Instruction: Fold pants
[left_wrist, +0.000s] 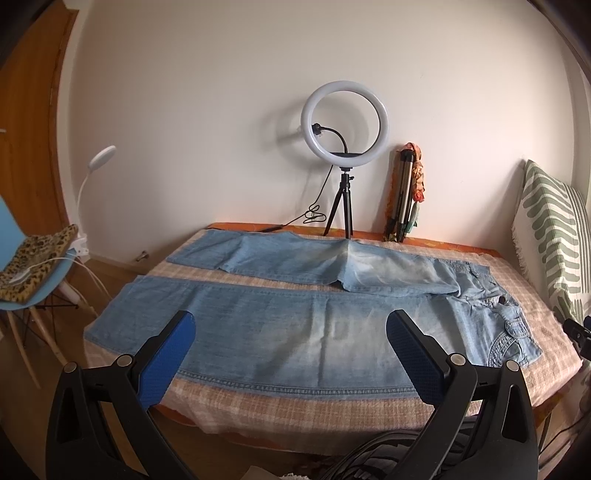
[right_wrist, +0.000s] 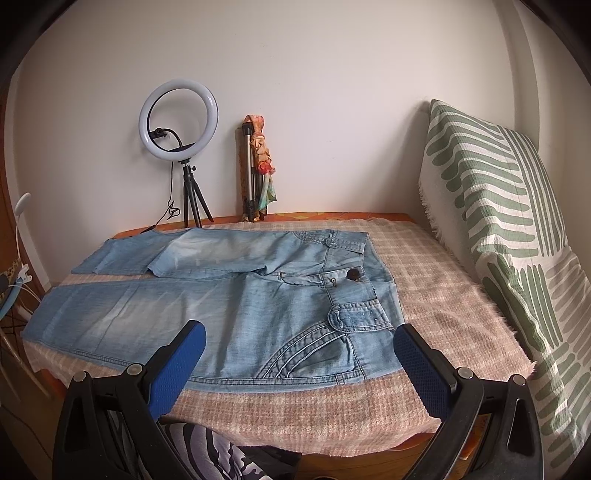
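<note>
Lying flat on a checked blanket (left_wrist: 303, 410), the jeans (left_wrist: 258, 332) are spread lengthwise across the bed, waistband to the right and leg ends to the left. The two legs run apart: the near one stretches straight along the front edge, while the far one has its lower part doubled back over itself, so a fold edge shows about midway along it. In the right wrist view the waistband, a dark button (right_wrist: 352, 274) and a stitched front pocket (right_wrist: 314, 350) face up.

The left gripper (left_wrist: 290, 334) hovers above the near leg, its blue fingers (left_wrist: 168, 358) spread wide and holding nothing. The right gripper (right_wrist: 300, 349) hangs over the hip and pocket area near the front edge, its fingers (right_wrist: 177, 363) likewise wide apart and empty. Whether either touches the denim cannot be told.

Behind the bed, against the white wall, a ring light (left_wrist: 345, 122) stands on a small tripod (left_wrist: 343, 206), with a folded tripod (left_wrist: 400, 192) wrapped in a scarf just beside it. A green-striped cushion (right_wrist: 491, 206) leans at the right end of the bed. To the left, a blue chair (left_wrist: 33, 295) carries a leopard-print cloth (left_wrist: 40, 254), with a white lamp (left_wrist: 98, 158) clipped beside it.
</note>
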